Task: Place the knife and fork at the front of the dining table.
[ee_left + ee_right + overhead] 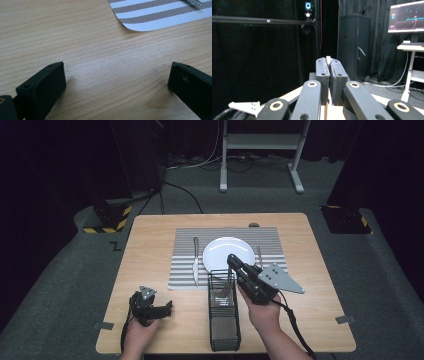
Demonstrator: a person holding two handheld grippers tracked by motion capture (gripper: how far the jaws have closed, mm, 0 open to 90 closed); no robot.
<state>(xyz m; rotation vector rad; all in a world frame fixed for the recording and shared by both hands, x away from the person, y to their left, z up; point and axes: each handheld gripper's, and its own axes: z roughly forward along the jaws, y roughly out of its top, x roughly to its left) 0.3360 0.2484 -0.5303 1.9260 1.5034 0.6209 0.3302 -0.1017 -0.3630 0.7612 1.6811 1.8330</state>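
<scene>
Gripping a fork by its handle, the right gripper hangs above a wire basket, the fork's prongs hanging below it inside. The left gripper rests gaping on the table, well left of the basket.

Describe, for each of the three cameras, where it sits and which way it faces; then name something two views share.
High view: above the table's near edge, facing forward and down; both forearms show.
Left gripper view: on the left hand-held gripper, facing the tabletop; open jaws show.
Right gripper view: on the right hand-held gripper, facing level into the dark room; jaws shut on a thin pale piece.
Shared: the striped placemat, high and left views.
</scene>
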